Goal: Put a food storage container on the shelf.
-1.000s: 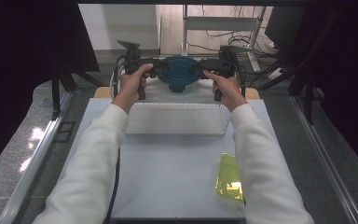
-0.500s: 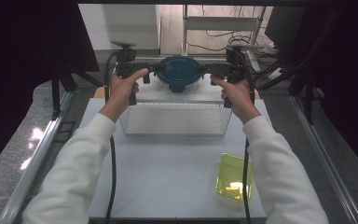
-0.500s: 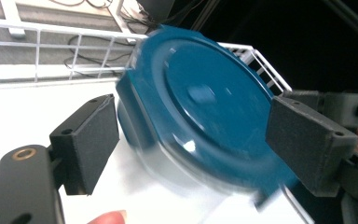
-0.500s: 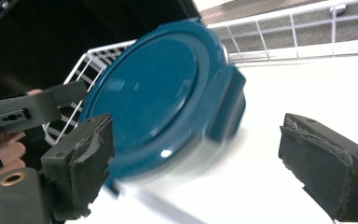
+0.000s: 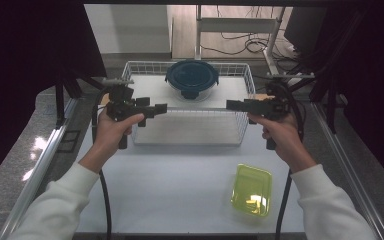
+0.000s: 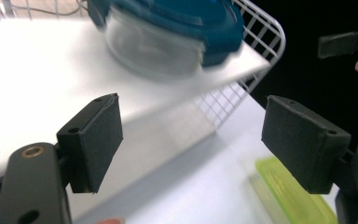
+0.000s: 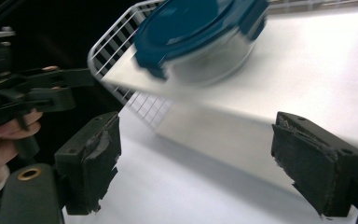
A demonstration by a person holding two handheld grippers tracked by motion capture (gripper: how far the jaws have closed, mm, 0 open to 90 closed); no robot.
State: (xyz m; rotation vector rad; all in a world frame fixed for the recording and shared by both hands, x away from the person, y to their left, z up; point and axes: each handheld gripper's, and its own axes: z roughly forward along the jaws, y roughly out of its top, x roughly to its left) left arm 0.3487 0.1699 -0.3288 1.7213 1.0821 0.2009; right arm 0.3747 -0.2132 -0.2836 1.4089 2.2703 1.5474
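I hold my left gripper (image 5: 161, 107) at nine o'clock of the wire basket (image 5: 240, 131) and my right gripper (image 5: 232, 104) at three o'clock, both clear of its rim, jaws spread wide and gripping nothing. The round glass container with the blue lid (image 5: 192, 78) sits inside the basket at twelve o'clock, on the white liner. The yellow-green lid (image 5: 251, 189) lies on the table (image 5: 170, 185) at five o'clock, well apart from the basket. I judge the container is placed and I am between steps. Next I would swing my right gripper down toward that lid, jaws apart, and close on its edge.
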